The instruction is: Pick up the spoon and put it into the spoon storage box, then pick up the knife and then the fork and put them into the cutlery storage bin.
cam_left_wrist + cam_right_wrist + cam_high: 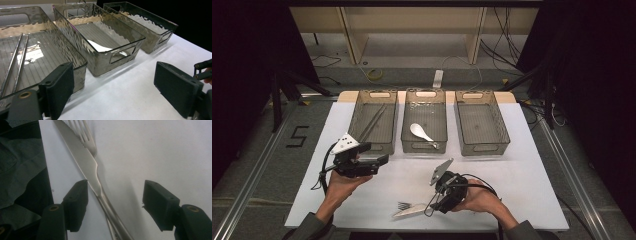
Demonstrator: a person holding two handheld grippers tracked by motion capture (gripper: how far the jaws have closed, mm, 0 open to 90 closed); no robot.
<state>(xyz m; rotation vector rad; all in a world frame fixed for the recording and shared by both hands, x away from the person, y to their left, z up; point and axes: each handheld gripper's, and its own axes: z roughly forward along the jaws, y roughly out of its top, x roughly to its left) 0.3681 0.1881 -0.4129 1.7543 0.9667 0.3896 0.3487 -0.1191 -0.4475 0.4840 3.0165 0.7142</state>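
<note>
Table [522, 165], white top: your landmark for every item below; its near edge is cut off by your sleeves.

Three clear bins along the table's far side. Left bin [373, 120]: two chopsticks [373, 121], their near ends hidden behind your left gripper in its own view. Middle bin [424, 120]: a white soup spoon [421, 132], mostly hidden behind the bin wall in the left gripper view. Right bin [481, 122]: contents hard to make out.

Your left gripper [379, 159]: held over the table's left half, just before the left bin; jaws wide apart, nothing between them.

Your right gripper [434, 204]: low at the table's near edge, jaws apart, straddling the handles without pressing on them.

Knife [86, 162]: flat on the table near its front edge, lying across the fork [87, 137]; both handles run out of the right gripper view at the bottom, and the fork's neck is hidden beneath the blade.
</note>
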